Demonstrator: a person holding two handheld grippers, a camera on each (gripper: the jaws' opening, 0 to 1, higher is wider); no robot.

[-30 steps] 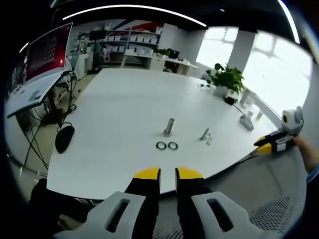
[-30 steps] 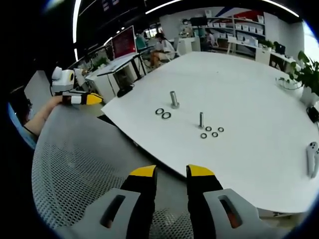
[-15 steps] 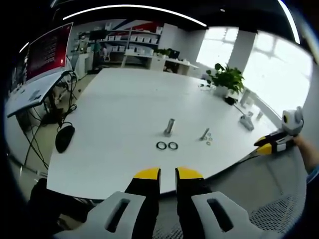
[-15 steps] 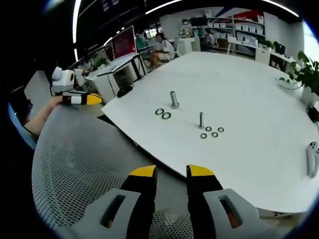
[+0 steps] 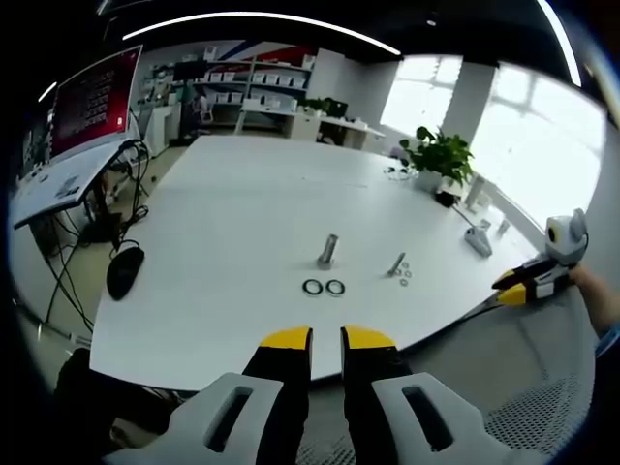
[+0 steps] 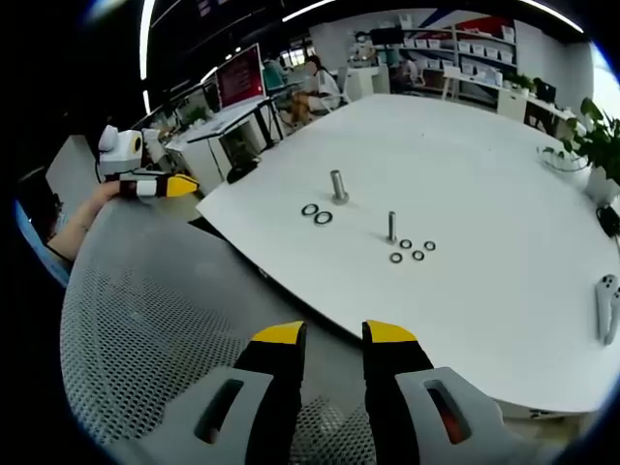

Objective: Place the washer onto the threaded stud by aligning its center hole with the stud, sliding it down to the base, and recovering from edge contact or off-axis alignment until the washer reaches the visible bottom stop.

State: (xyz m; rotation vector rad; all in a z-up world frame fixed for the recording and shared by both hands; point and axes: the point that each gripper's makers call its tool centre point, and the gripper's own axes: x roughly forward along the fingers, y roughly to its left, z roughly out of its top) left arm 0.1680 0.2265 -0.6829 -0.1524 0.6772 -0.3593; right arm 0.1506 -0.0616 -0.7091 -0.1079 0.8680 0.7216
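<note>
On the white table [image 5: 223, 223] a thick threaded stud [image 5: 328, 249] stands upright, with two large dark washers [image 5: 324, 288] lying flat just in front of it. To its right a thinner stud [image 5: 397, 262] stands beside several small washers [image 5: 405, 273]. My left gripper [image 5: 326, 339] is off the table's near edge, its jaws close together with nothing between them. My right gripper [image 6: 334, 334] hovers over a mesh chair back [image 6: 145, 320], slightly open and empty. From there the thick stud [image 6: 338, 186], large washers [image 6: 317, 213], thin stud [image 6: 391, 227] and small washers [image 6: 411, 251] are far ahead.
A potted plant [image 5: 441, 155] and a grey controller [image 5: 478, 237] sit near the table's right edge. A black object [image 5: 124, 269] hangs off the left side, below a desk with a red screen [image 5: 97, 97]. A person's hand holds the right gripper [image 5: 518, 286] at the right.
Both views have shifted slightly with the hands. Nothing on the table has moved and neither gripper's jaws have changed.
</note>
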